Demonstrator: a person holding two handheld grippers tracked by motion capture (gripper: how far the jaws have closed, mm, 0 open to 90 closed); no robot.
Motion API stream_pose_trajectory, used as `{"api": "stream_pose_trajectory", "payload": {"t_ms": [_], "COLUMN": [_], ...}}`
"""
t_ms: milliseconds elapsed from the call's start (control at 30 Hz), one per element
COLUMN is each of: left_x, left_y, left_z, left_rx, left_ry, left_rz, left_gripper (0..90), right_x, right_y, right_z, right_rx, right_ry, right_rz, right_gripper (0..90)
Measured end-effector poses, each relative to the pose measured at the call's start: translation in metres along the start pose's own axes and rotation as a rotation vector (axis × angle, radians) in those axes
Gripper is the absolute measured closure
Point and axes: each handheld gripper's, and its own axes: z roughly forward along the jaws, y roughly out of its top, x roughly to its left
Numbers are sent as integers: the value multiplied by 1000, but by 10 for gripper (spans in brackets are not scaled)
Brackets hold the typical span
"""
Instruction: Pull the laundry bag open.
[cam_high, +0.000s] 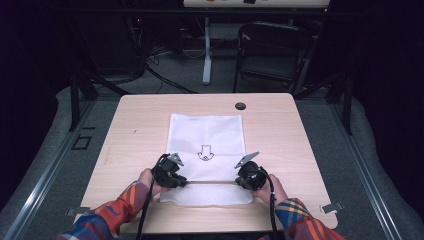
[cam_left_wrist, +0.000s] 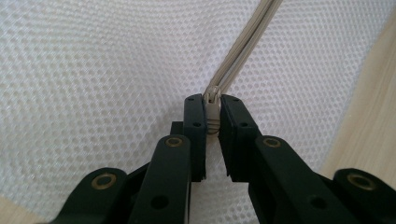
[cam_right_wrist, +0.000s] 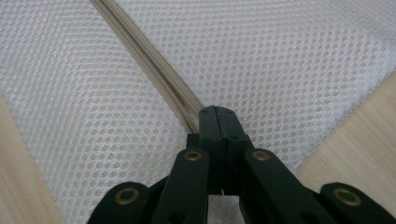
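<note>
A white mesh bag with a small arrow print lies flat on the wooden table, its beige zipper running across near the front edge. My left gripper sits at the zipper's left part. In the left gripper view it is shut on the grey zipper pull, with the zipper running away ahead of it. My right gripper sits at the zipper's right part. In the right gripper view it is shut on the zipper tape where it meets the mesh.
A black round grommet sits in the table's far edge. Beyond the table stand a dark chair and a white desk leg. Bare wood lies left and right of the bag. The person's plaid sleeves come in from the bottom.
</note>
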Motion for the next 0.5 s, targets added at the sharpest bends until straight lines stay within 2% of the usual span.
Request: {"api": "stream_pose_trajectory", "payload": {"t_ms": [500], "left_x": [11], "left_y": [-20], "left_z": [-20], "left_rx": [-11], "left_ry": [26], "left_rz": [-45], "left_gripper": [813], "right_x": [0], "right_y": [0], "right_z": [0], "right_rx": [0], "right_ry": [1], "right_rz": [2], "right_gripper": [900]}}
